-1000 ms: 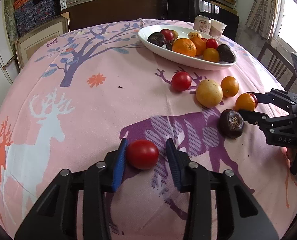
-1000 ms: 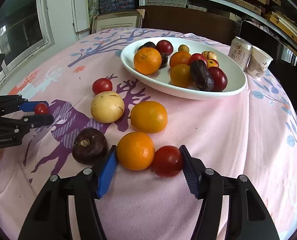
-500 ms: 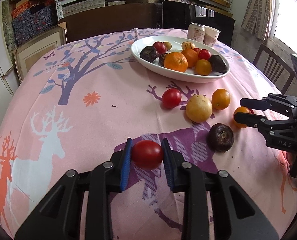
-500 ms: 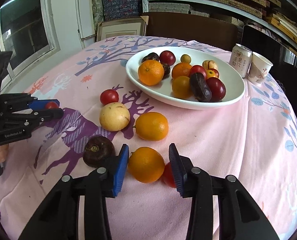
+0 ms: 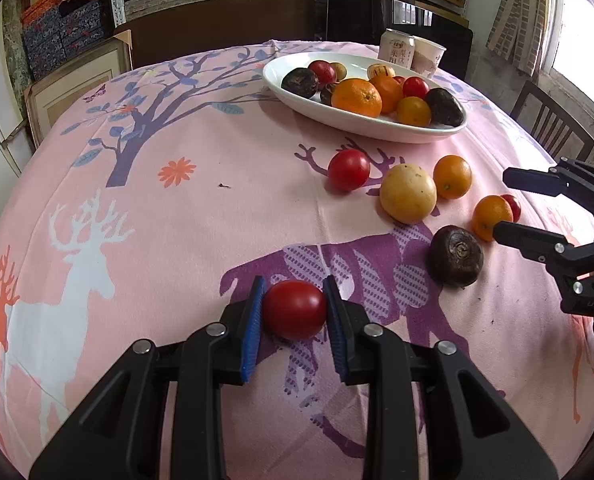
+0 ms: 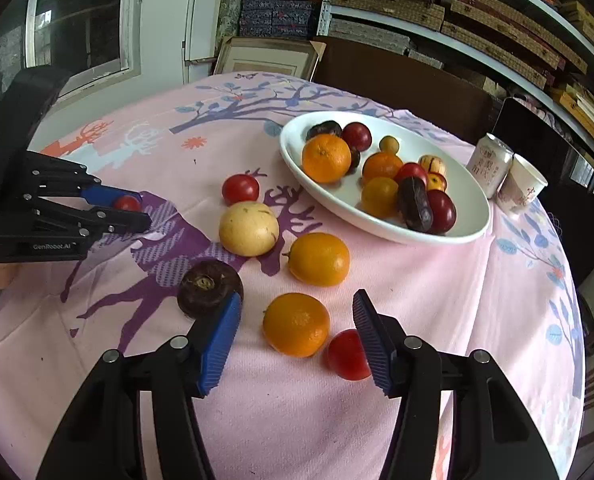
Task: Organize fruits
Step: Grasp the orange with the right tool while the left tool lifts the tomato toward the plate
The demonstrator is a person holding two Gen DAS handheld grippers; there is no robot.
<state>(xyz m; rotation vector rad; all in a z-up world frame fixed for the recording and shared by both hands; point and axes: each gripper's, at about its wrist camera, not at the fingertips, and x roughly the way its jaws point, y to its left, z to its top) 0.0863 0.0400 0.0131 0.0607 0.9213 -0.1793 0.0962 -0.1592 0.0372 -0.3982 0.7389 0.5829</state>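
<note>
Two grippers over counter (image 5: 201, 208). Left gripper (image 5: 295, 312) clamped on red tomato (image 5: 295, 310). Right gripper (image 6: 297, 324) just reopened, jaws apart around orange (image 6: 296, 324), not pressing it.

**Soft window daylight, heavy fisheye bend**

Both views are bright and evenly lit. In the left wrist view a window (image 5: 585, 16) at the upper right is blown out to white, and a curtain (image 5: 525, 12) beside it stays readable. In the right wrist view a window (image 6: 77, 20) at the upper left looks dim and grey. Shadows under the fruit are short and soft. The white dish (image 5: 377, 130) shows mild glare along its rim, and the red tomato (image 5: 295, 310) carries a small highlight. The tabletop (image 6: 417, 280) bulges like a dome, and the shelves (image 6: 477, 40) curve. Corners fall into black vignette. Focus is sharp throughout, with no motion blur.
</note>
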